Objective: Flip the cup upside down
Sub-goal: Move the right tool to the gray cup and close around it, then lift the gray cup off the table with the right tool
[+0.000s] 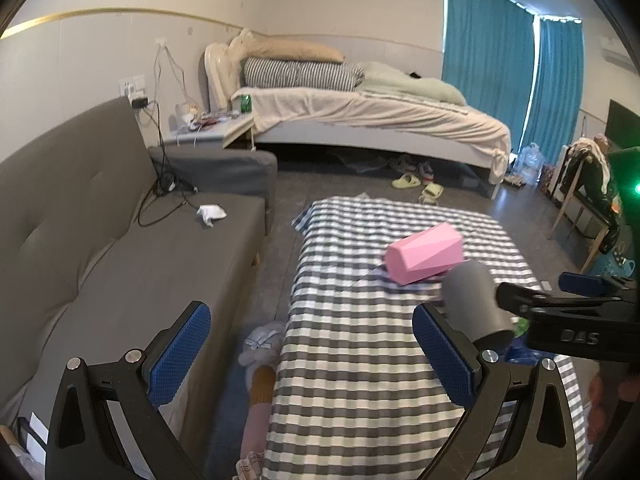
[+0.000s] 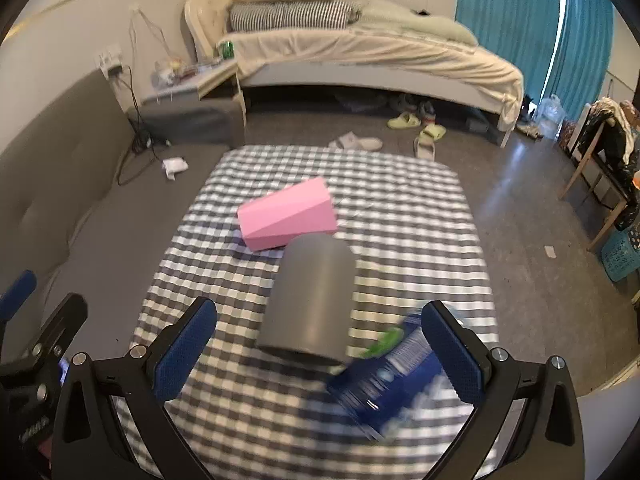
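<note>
A grey cup (image 2: pixel 310 300) stands upside down on the checked tablecloth (image 2: pixel 400 216), base up and mouth on the cloth, and it also shows in the left wrist view (image 1: pixel 476 304). My right gripper (image 2: pixel 320 344) is open, with its blue pads (image 2: pixel 184 350) on either side of the cup's mouth end and apart from it. My left gripper (image 1: pixel 312 352) is open and empty, to the left of the cup over the table's left edge. A pink faceted cup (image 2: pixel 286 214) lies on its side behind the grey one, also in the left wrist view (image 1: pixel 424 254).
A blue snack packet (image 2: pixel 396 376) lies on the cloth by my right gripper's right finger. A grey sofa (image 1: pixel 120 248) runs along the table's left side. A bed (image 2: pixel 360 52), slippers (image 2: pixel 404 122) and a chair with clothes (image 2: pixel 608 148) stand beyond.
</note>
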A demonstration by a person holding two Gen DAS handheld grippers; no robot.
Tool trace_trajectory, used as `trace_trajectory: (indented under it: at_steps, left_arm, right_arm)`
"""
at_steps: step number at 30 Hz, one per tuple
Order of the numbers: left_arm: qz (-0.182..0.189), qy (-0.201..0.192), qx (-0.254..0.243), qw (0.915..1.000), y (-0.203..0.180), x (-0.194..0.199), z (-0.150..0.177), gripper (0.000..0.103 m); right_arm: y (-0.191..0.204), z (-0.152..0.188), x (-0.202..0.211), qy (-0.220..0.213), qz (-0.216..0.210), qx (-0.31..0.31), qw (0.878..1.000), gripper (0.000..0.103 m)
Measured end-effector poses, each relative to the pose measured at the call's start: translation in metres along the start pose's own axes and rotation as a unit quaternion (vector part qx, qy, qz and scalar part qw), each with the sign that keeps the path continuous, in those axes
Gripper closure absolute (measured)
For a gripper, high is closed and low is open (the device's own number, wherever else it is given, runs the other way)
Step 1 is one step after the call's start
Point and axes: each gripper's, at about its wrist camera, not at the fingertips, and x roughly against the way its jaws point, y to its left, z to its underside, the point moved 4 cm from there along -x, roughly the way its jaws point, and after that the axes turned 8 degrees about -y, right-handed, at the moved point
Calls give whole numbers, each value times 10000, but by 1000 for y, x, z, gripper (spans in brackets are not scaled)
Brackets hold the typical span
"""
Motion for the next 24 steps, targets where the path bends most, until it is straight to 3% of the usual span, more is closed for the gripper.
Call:
trace_trajectory:
  at_steps: [3, 13, 15, 20, 24]
  left_arm:
    - [-56, 170, 38, 9998, 8, -12, 8, 0]
    - [-125, 484, 82, 9987, 23, -28, 26, 0]
    - [-133, 487, 98, 9987, 26, -25, 28, 0]
    - [-169, 459, 129, 9987, 31, -16, 28, 0]
    - [-193, 304, 53, 9993, 34, -3, 24, 0]
  right_arm:
    - [1, 4, -26, 137, 215, 14, 9997, 13]
    - [4, 9, -71, 582, 368, -27, 9976, 16]
    - [4, 12, -76, 661, 353, -26, 9972, 26]
    - [4, 17, -70, 765, 299, -157, 9965, 30]
    - [16, 25, -39, 622, 109, -146, 9979, 30]
